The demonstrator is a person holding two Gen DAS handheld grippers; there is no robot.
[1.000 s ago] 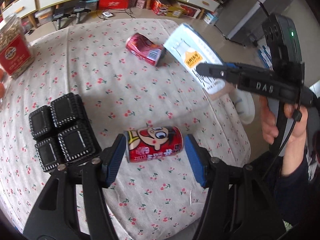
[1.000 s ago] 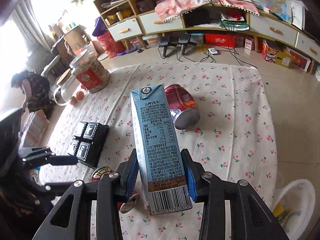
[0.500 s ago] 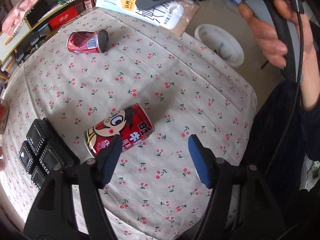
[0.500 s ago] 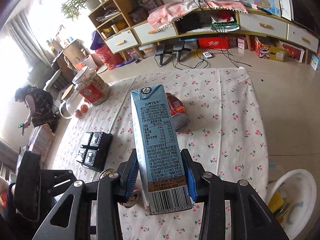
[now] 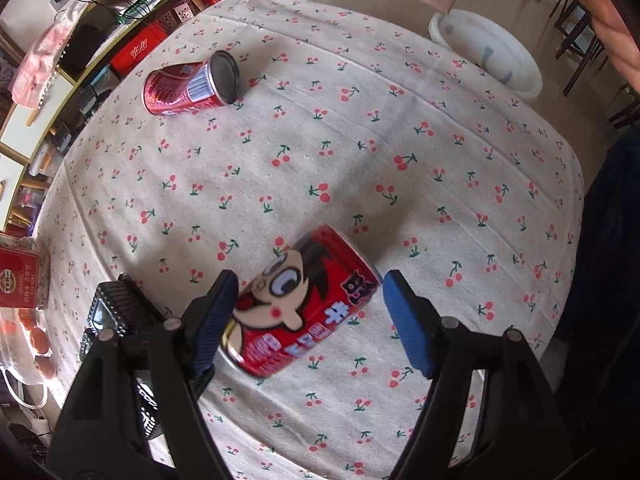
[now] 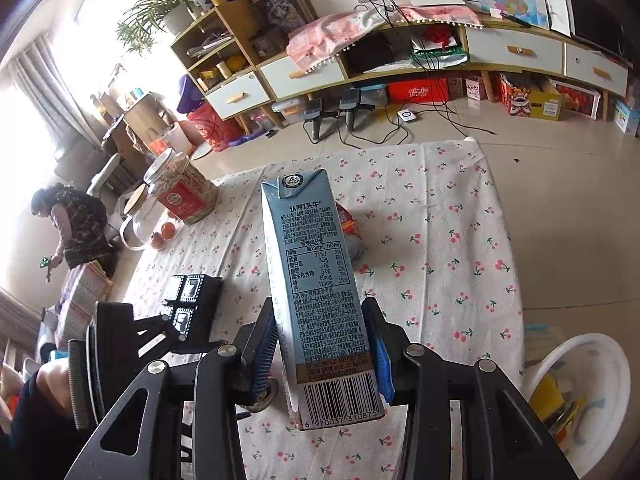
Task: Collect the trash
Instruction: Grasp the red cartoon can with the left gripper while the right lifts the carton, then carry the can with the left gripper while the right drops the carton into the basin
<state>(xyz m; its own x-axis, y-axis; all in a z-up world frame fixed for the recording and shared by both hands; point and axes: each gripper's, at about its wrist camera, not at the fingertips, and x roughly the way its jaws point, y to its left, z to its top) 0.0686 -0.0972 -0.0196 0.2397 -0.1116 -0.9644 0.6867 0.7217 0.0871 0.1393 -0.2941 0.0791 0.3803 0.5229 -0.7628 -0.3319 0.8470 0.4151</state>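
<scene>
A red cartoon can (image 5: 304, 300) lies on its side on the cherry-print tablecloth (image 5: 360, 152). My left gripper (image 5: 312, 316) is open and straddles it, left pad against the can, right pad a little apart. A second red can (image 5: 188, 88) lies farther back; the right wrist view shows a sliver of it (image 6: 348, 226) behind the carton. My right gripper (image 6: 324, 352) is shut on a blue milk carton (image 6: 316, 292), held above the table. The white bin (image 6: 580, 392) sits on the floor at lower right.
A black block of four cubes (image 6: 192, 300) sits left of the left gripper. A glass jar with a red label (image 6: 182, 188) and oranges (image 6: 164, 234) stand at the table's far left. The white bin also shows in the left wrist view (image 5: 488, 52). Shelves line the wall.
The left gripper has closed in on the cartoon can, which now lies between its fingers. The right gripper has lifted the carton higher and back.
</scene>
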